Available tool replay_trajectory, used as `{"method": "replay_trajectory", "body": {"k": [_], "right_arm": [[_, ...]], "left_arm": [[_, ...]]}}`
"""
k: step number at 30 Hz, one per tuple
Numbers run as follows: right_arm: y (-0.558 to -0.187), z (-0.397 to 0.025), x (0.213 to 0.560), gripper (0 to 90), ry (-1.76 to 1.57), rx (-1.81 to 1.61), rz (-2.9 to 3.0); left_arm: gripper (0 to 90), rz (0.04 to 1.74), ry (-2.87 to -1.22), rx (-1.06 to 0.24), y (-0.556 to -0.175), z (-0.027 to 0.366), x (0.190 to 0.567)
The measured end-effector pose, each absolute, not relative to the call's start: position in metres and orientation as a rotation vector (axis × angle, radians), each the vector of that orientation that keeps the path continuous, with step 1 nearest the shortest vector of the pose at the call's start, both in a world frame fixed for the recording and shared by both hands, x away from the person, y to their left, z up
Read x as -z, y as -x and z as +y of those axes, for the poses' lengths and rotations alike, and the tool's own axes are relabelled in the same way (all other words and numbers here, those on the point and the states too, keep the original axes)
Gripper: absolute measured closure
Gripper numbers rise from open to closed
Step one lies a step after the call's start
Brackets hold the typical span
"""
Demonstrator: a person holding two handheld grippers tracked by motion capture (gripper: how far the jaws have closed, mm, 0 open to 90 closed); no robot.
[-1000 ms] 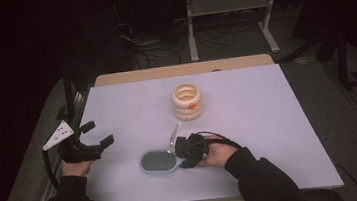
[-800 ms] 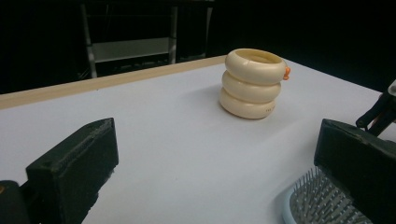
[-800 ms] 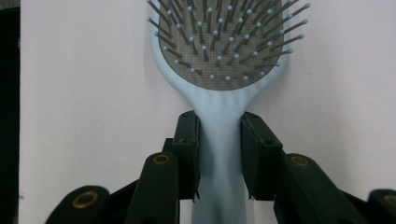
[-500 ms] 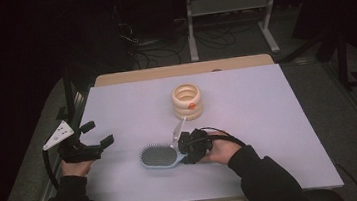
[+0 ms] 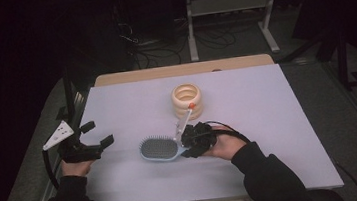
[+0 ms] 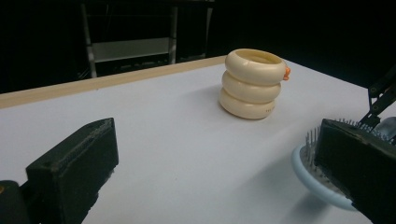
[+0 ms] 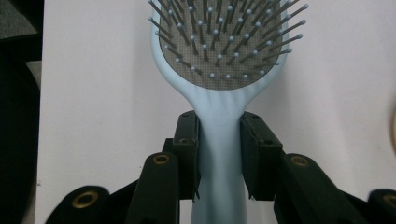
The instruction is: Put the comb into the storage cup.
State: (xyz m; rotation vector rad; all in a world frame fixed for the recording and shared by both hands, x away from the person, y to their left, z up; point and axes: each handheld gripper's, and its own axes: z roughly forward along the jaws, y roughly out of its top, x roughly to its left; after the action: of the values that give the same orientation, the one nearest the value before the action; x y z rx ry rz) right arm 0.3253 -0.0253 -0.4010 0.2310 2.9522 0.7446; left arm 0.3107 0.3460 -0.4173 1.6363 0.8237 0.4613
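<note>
Gripping the hairbrush point(image 7: 219, 56) handle, the right gripper point(image 7: 218, 156) jaws pinch it, frame centre. Left gripper point(image 5: 94, 134) at left edge, jaws spread, holding nothing.

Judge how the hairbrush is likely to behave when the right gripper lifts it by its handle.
The hairbrush looks like rigid plastic, so it should lift stiffly, without drooping. The right gripper clamps its narrow, smooth handle from both sides, so it might slip or twist. Its wide head lies well beyond the jaws, so it may sag head-down. It is probably light.
</note>
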Motion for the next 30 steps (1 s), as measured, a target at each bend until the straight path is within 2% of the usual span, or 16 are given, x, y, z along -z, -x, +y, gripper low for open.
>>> {"method": "replay_trajectory", "body": {"k": [30], "right_arm": [[-0.337, -0.052, 0.349, 68.4, -0.280, -0.841, 2.817]], "left_arm": [[0.0, 0.821, -1.637, -0.456, -0.311, 0.346, 0.418]]}}
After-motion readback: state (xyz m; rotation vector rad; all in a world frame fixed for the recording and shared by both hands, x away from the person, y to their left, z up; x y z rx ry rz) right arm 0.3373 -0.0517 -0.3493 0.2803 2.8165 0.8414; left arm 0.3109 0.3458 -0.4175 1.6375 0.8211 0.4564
